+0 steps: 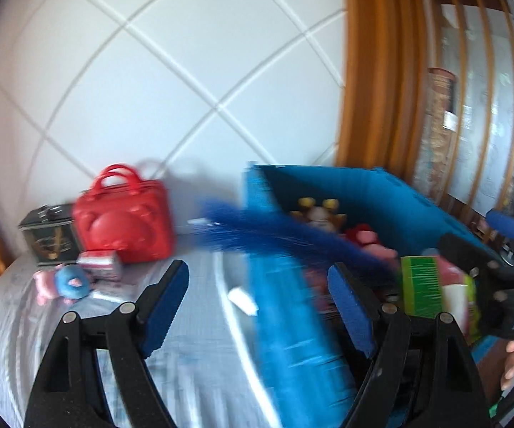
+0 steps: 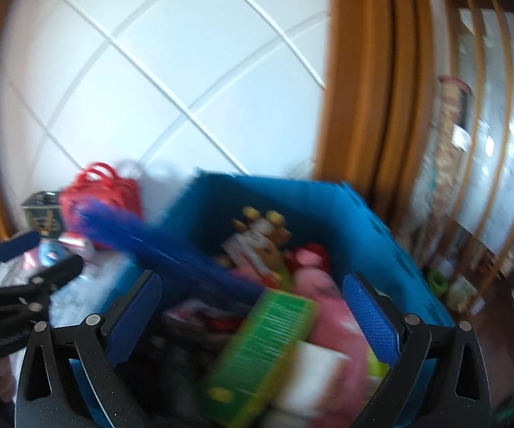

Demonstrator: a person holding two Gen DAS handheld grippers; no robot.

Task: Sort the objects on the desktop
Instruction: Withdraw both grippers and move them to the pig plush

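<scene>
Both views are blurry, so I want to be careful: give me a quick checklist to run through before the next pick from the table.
1. Left gripper open, nothing between its fingers: ok.
2. Right gripper open, gripping nothing: ok.
3. Blue bin upright: ok.
4. Blue brush fully inside the bin: not ok, it sticks out over the rim.
5. Red bag and tin left on the table: ok.
6. Sharp view for aiming: not ok.

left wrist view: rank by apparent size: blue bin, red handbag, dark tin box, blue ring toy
1. blue bin, though nearest the camera
2. red handbag
3. dark tin box
4. blue ring toy
</scene>
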